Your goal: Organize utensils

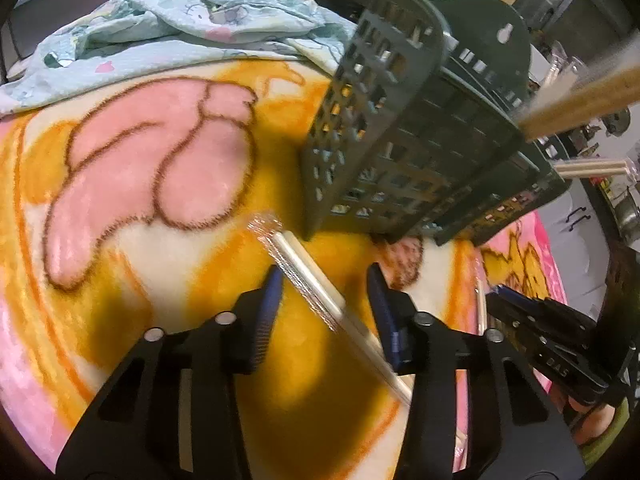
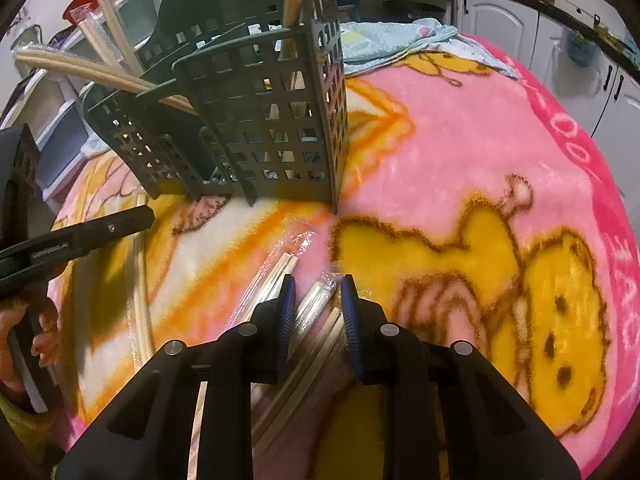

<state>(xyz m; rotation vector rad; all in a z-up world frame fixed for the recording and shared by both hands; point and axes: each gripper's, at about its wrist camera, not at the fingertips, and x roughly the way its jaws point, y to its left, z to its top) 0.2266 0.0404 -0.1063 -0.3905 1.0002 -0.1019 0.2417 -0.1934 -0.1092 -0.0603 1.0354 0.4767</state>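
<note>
A dark green lattice utensil caddy (image 1: 400,152) stands on the blanket and holds several wrapped chopstick pairs (image 1: 580,108); it also shows in the right wrist view (image 2: 272,120). My left gripper (image 1: 326,284) is open, its jaws on either side of a plastic-wrapped chopstick pair (image 1: 312,284) that lies diagonally between them, untouched by either pad. My right gripper (image 2: 316,292) is open, low over several wrapped chopstick pairs (image 2: 316,312) lying on the blanket. The left gripper shows at the left of the right wrist view (image 2: 80,236).
A pink and orange cartoon blanket (image 2: 480,184) covers the surface. A light blue cloth (image 1: 168,28) is bunched at the far edge. More wrapped chopsticks (image 2: 140,300) lie at the left. White cabinets (image 2: 500,20) stand behind.
</note>
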